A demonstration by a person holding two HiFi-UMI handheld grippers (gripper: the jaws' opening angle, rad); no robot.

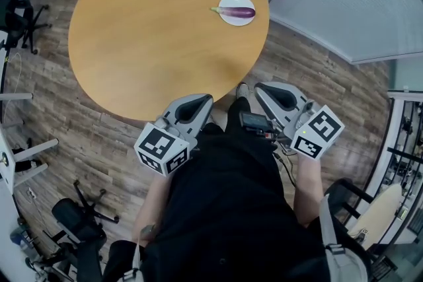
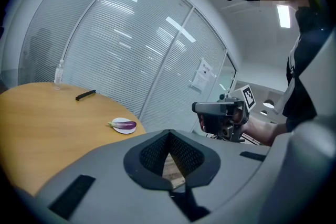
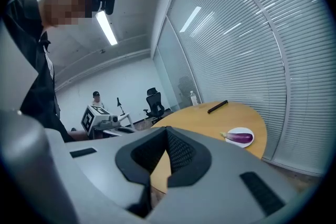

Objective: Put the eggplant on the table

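Head view: we hold the left hand-held gripper (image 1: 202, 100) and right hand-held gripper (image 1: 260, 86) shut and empty, since the eggplant (image 1: 238, 12) lies on its plate (image 1: 225, 20) well ahead.

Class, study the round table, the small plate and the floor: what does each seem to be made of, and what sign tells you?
Round honey-coloured table: wood or wood-look laminate, with a smooth satin top and faint grain.
Small white plate: probably glazed ceramic, perhaps plastic; it is a plain, even white.
Brown plank floor: wood or a vinyl imitation, shown by staggered boards with mottled grain.
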